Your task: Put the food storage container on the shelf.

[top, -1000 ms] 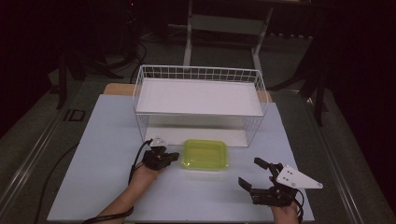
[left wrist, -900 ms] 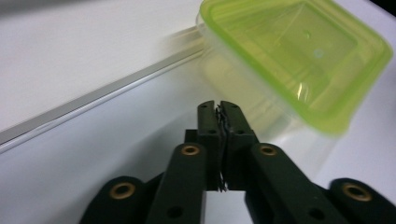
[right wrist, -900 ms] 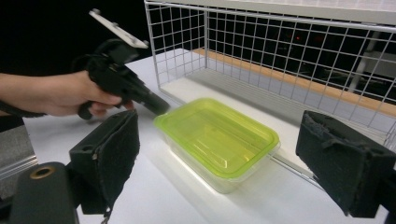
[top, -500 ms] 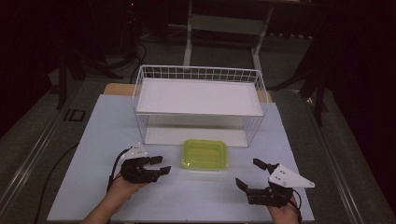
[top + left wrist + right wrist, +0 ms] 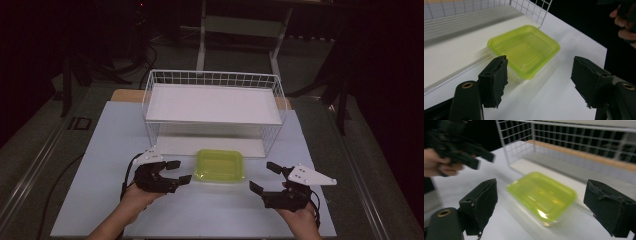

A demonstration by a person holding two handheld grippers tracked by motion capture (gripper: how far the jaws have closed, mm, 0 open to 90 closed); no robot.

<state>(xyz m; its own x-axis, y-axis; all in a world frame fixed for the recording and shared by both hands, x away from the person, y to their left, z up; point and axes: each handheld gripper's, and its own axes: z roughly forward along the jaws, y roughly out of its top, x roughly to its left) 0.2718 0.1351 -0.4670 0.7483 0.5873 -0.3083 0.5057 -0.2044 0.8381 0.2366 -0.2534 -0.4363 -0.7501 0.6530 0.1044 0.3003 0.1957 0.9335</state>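
Left gripper [image 5: 181, 171] first: its black pads [image 5: 495, 80] stand spread with nothing between them, and they have just been opening — the bare white table [image 5: 100, 150] shows through the gap. It sits lower left of the high view, tips pointing right toward the lime-green plastic container [image 5: 220, 165], close to its left edge but not touching. Right gripper [image 5: 265, 177], lower right of the frame, is parted wide as well, empty, aimed up and left at the same container, a little farther off.

The container itself lies flat on the table at lower centre, open side up, just in front of the white wire basket [image 5: 215, 79] and the white shelf board [image 5: 212, 102] inside it.

Now the risk, as I read it — that container looks light and slick, and its rim is shallow. If one gripper comes in from the side and closes on a single edge, it may skate across the smooth tabletop or tip up rather than lift. Push it too far toward the top of the frame and it knocks against the basket's lower wires. Two grippers converging unevenly could spin it.
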